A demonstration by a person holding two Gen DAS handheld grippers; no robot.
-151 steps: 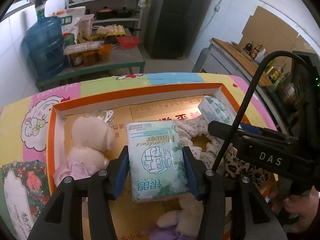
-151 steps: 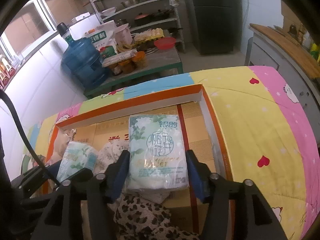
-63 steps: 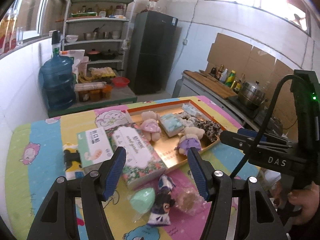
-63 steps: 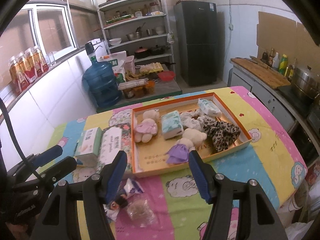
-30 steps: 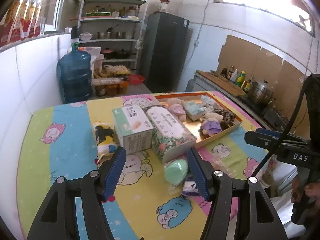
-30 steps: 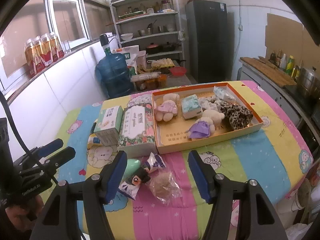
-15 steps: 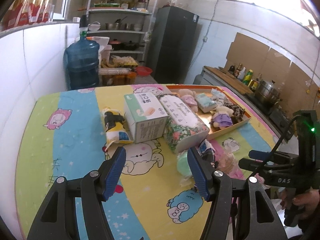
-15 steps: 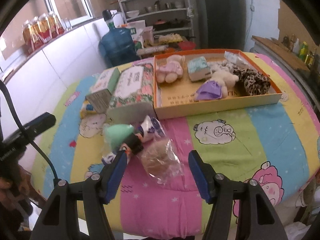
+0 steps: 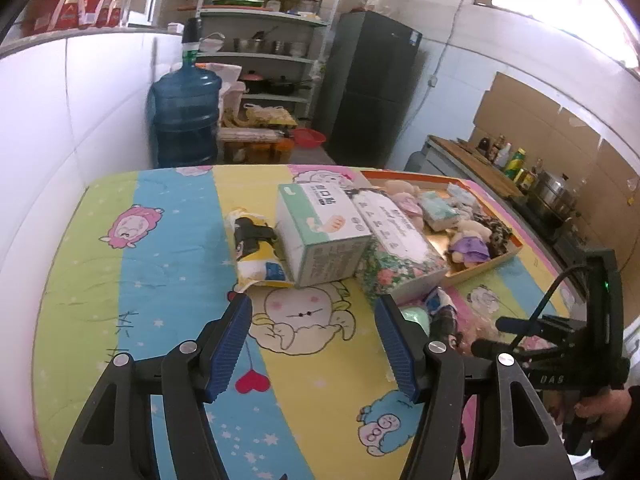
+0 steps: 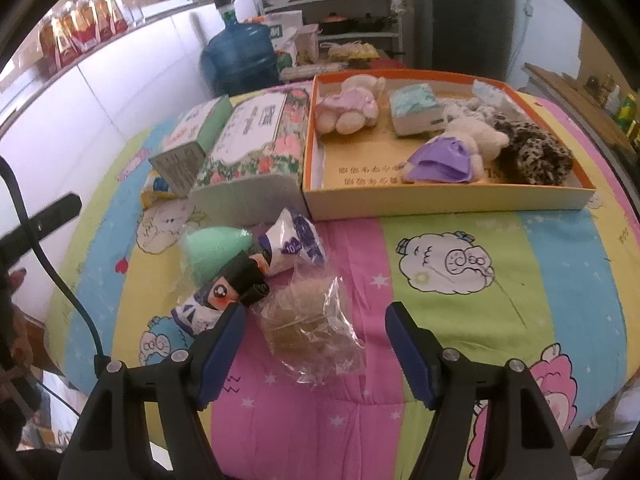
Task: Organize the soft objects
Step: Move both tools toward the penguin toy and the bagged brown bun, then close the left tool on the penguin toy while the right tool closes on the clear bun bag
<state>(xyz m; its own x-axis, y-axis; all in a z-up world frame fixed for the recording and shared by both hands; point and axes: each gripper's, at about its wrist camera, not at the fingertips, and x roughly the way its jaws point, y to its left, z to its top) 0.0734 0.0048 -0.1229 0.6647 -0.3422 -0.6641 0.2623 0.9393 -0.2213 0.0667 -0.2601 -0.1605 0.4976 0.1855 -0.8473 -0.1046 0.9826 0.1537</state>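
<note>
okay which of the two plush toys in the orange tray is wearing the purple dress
The plush toy lying toward the tray's near wall, beside the leopard-print fabric. The other plush toy, in the far left corner of the orange tray, wears pink.

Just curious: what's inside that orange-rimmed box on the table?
The orange-rimmed box holds a pink-dressed plush, a purple-dressed plush, a tissue pack and a leopard-print fabric item. Anything beneath them is hidden.

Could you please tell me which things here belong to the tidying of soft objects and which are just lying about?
Part of the job: orange tray, plush toys, tissue pack, green sponge, bagged brown pad.

Lying about: water jug, fridge, shelves, boxes.
</note>
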